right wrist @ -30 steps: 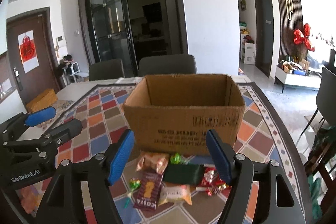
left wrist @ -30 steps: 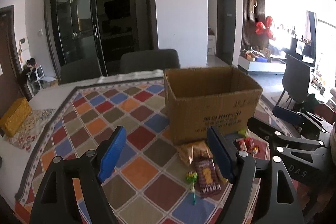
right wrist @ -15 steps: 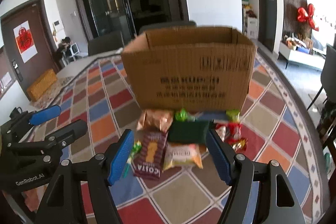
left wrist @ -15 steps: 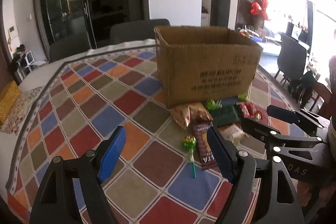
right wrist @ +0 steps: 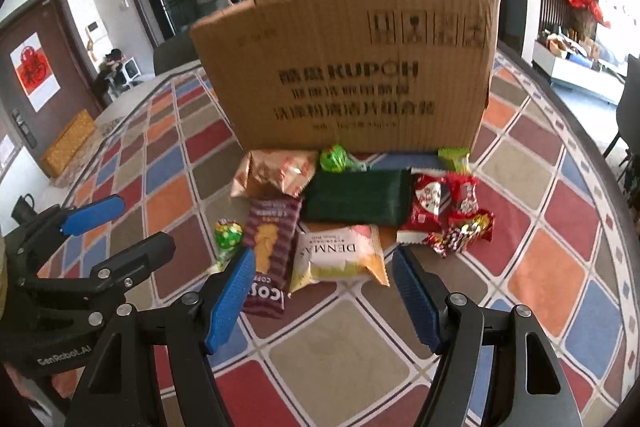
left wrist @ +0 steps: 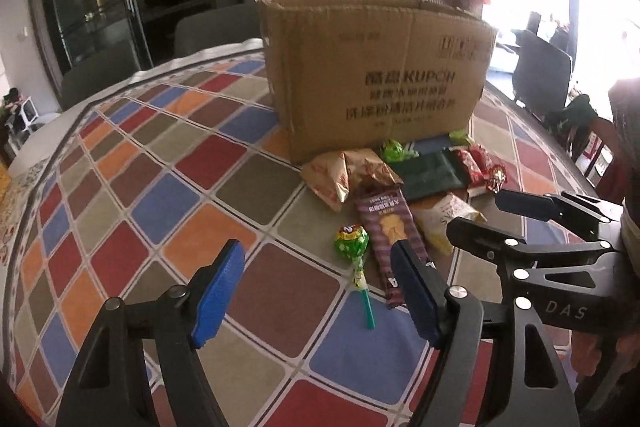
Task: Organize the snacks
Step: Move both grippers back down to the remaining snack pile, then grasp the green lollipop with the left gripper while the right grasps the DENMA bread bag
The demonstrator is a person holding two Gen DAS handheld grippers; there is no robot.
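Colourful diamond-checked tablecloth [right wrist: 540, 267] carries a brown cardboard box [right wrist: 352, 67], open-topped. Snack packets lie heaped just before it: purple-brown biscuit packet [right wrist: 268, 251], white DENMAS pouch [right wrist: 340, 257], dark green pack [right wrist: 356, 203] (candies alongside). Left gripper [left wrist: 320, 291] and right gripper [right wrist: 324, 295] both gape wide, holding nothing.

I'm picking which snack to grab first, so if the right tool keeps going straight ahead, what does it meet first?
Probably the white DENMAS packet, lying on the table just ahead of the open right tool; depth is uncertain.
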